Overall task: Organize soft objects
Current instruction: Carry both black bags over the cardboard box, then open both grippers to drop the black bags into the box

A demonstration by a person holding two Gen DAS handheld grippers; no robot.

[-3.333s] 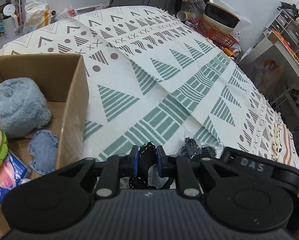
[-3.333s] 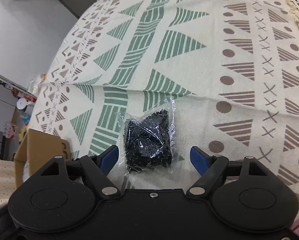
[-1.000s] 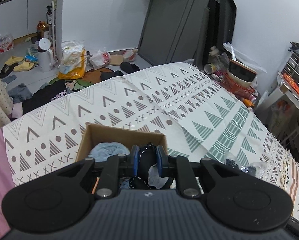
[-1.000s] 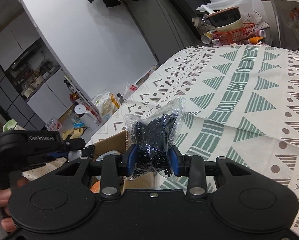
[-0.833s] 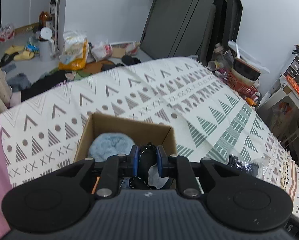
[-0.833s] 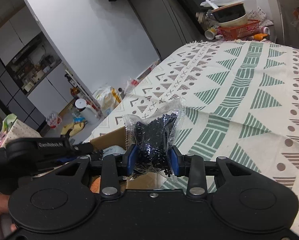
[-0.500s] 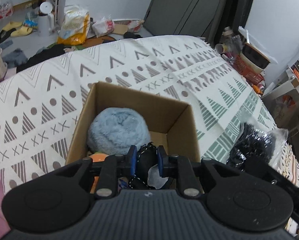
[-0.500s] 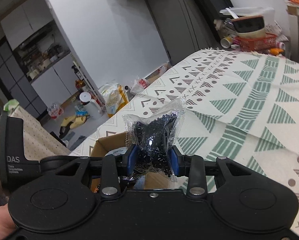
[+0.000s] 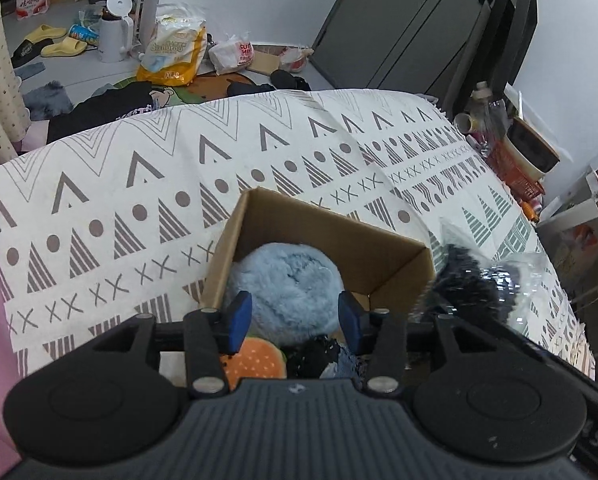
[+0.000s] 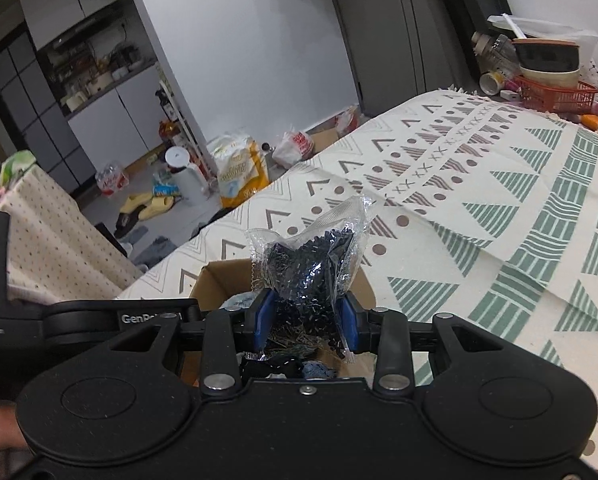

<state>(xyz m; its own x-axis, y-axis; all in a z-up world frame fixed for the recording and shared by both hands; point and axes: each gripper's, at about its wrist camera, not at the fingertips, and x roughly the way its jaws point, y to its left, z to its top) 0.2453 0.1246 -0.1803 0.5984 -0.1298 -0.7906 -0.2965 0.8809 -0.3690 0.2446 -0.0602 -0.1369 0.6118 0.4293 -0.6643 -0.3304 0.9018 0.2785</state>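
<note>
Partly legible on the left gripper [image 9: 295, 316] seen from the right wrist: "GenRo…" and "…AS"; rest cut off. Spread wide, jaws empty, hanging over the cardboard box [image 9: 391, 268] on the patterned bed [image 9: 111, 216] near its left edge. Inside, between those jaws: fluffy blue plush [image 9: 287, 284], then burger toy [image 9: 255, 362] and dark lacy item [image 9: 315, 358], half hidden by the gripper body. Clenched in the right gripper [image 10: 305, 316]: clear bag of black beads [image 10: 311, 272], upright above the box's right corner; blurred in the left view.
</note>
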